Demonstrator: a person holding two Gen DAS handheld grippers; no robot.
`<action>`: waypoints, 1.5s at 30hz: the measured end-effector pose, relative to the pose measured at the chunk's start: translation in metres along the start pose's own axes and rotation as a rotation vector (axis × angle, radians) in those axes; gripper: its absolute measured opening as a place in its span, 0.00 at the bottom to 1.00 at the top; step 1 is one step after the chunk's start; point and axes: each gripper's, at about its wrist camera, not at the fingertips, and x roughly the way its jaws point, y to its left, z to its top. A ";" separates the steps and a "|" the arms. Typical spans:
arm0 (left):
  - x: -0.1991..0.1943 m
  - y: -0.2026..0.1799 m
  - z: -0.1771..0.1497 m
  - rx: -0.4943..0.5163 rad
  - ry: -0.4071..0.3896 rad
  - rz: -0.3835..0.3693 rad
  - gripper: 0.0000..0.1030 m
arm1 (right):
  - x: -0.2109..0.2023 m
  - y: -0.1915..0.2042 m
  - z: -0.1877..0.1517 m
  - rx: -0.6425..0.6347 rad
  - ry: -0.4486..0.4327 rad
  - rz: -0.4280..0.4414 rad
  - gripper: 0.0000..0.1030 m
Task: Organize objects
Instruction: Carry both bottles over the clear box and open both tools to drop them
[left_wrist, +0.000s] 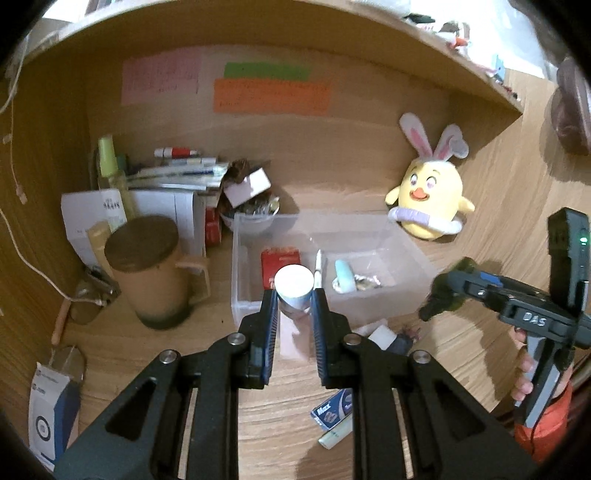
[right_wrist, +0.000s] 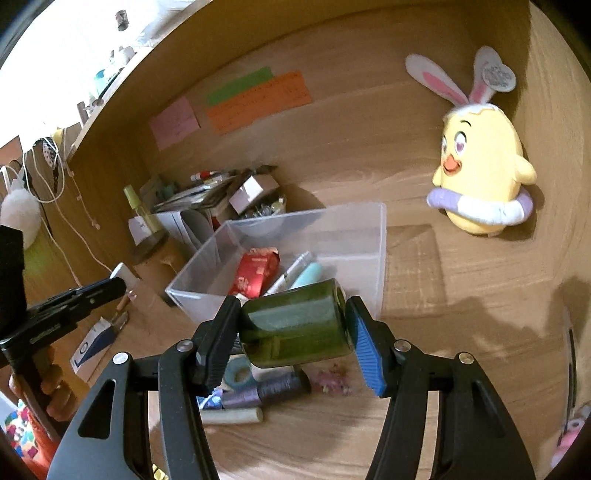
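1. Left wrist view is showing the left gripper (left_wrist: 294, 295) pinching a small white-capped jar (left_wrist: 294, 286) between its blue pads, jaws narrow; the cap is facing up toward the camera, so the jar's long axis is running upright, tilted slightly toward the lens.
2. That jar is hanging over the near wall of the clear plastic box (left_wrist: 391, 236), at about 6 o'clock of the box.
3. Right wrist view is showing the right gripper (right_wrist: 293, 325) clamping a dark green bottle (right_wrist: 295, 325) end to end, jaws about half spread; the bottle is lying sideways, its long axis running from 9 to 3 o'clock, its flat base pointing toward 3 o'clock.
4. This bottle is sitting above the desk (right_wrist: 461, 295), just at 6 o'clock of the box's near wall.
5. Inside the box a red packet (right_wrist: 256, 275), a white pen (right_wrist: 291, 273) and a pale teal tube (right_wrist: 308, 275) are lying.
6. "Max" is reading on a blue packet (left_wrist: 330, 410) at 5 o'clock of the left gripper; "DAS" is showing on the right gripper's body in the left wrist view.
7. A yellow chick toy (right_wrist: 480, 177) is standing at 2 o'clock of the box.
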 end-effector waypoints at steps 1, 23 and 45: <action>-0.002 -0.001 0.002 0.002 -0.007 -0.001 0.17 | 0.001 0.001 0.002 -0.003 -0.003 0.000 0.53; -0.008 -0.014 0.066 -0.003 -0.143 0.001 0.16 | 0.024 0.008 0.042 -0.007 -0.063 -0.003 0.53; 0.083 0.014 0.069 -0.052 0.002 0.106 0.13 | 0.097 -0.002 0.033 0.001 0.072 -0.050 0.54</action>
